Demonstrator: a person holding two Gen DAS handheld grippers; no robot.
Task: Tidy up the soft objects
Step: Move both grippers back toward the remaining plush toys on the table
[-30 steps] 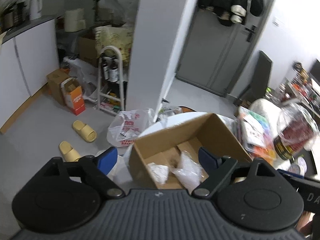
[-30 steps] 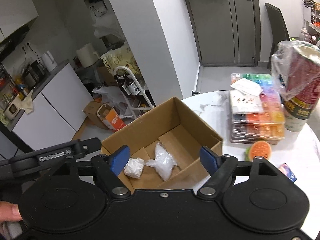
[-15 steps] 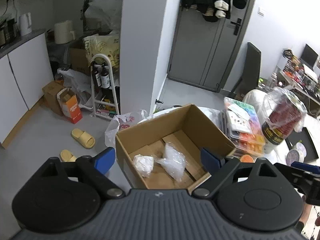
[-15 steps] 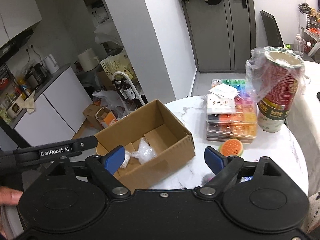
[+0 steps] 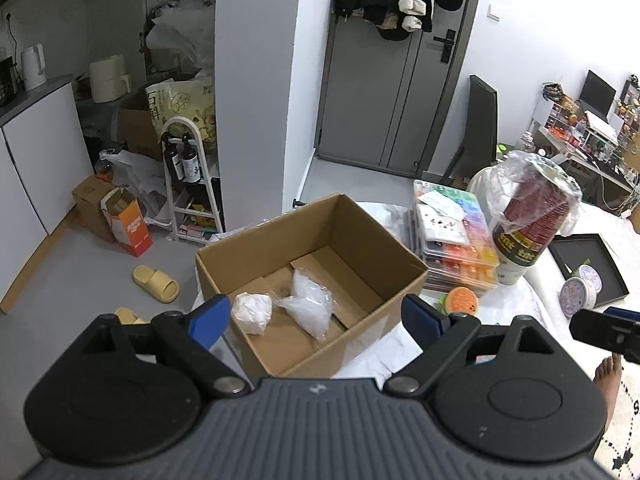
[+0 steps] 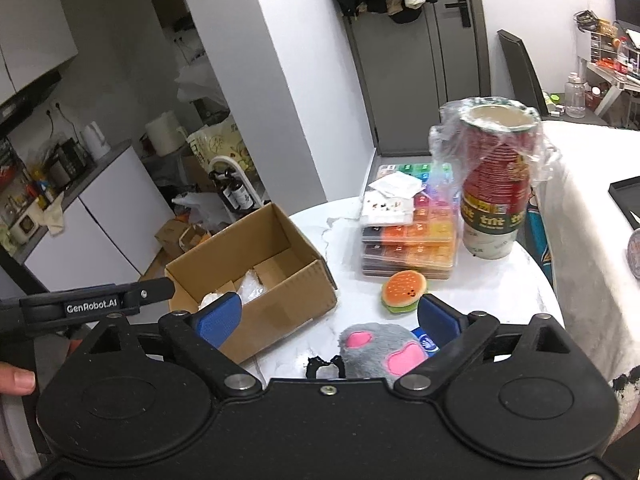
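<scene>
i count 1 open brown cardboard box [image 5: 360,248] on white round table [image 6: 516,276], 2 soft bundles inside: white wad [image 5: 252,313], clear crumpled bag [image 5: 310,306]. 1 burger squishy [image 6: 403,291], 1 grey plush paw [image 6: 376,346] on table. vs 1s ago: both views pulled back. right gripper [image 6: 329,318] jaws just opened wider, paw between, untouched; left gripper [image 5: 316,318] wide, empty, both angled down.

We see a round white marble table [image 6: 520,276] carrying a cardboard box [image 6: 280,292] at its left edge, stacked colourful organiser cases [image 6: 416,248] toward the far edge, a wrapped cup stack [image 6: 496,200], a burger toy [image 6: 403,291] mid-surface, and a grey plush paw [image 6: 376,350] at the near edge.
</scene>
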